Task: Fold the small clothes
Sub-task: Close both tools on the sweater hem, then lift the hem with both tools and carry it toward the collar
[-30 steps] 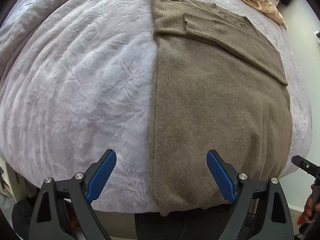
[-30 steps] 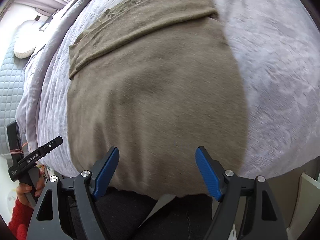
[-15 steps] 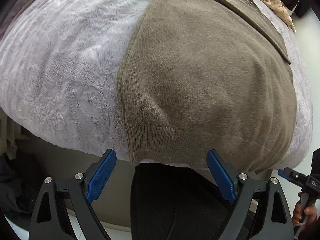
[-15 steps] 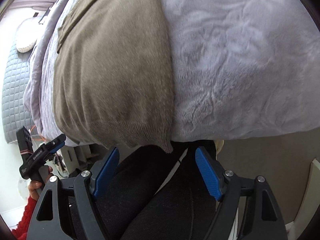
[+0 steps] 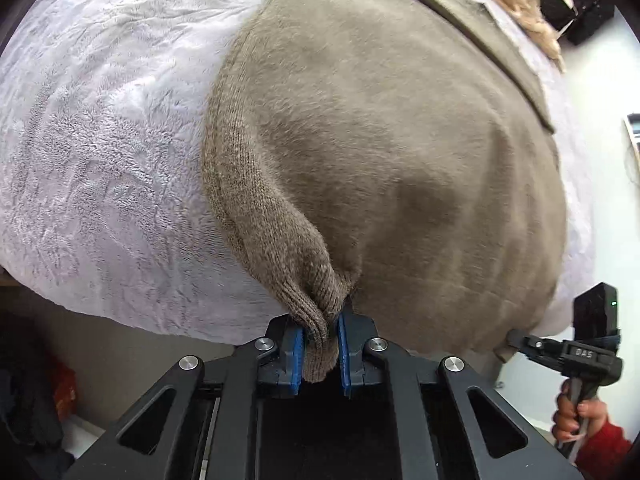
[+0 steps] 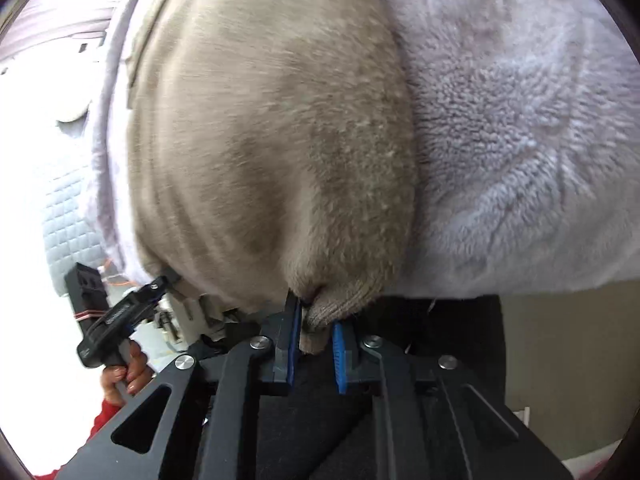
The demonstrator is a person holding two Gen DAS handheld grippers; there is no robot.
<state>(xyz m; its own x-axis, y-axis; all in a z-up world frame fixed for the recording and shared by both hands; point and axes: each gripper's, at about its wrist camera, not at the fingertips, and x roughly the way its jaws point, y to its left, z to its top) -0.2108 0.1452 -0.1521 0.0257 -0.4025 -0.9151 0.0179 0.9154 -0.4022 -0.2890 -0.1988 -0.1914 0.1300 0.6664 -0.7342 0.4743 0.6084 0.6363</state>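
Our left gripper and right gripper are closing on the sweater's near hem corners at the bed edge; thin pinches could slip when lifted.

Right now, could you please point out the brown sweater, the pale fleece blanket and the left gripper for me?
brown sweater (image 5: 400,152): left wrist view, middle of its flat body.
pale fleece blanket (image 5: 112,152): left wrist view, bare patch beside the sweater.
left gripper (image 5: 320,344): left wrist view, between the blue pads, closing on the sweater's hem corner.
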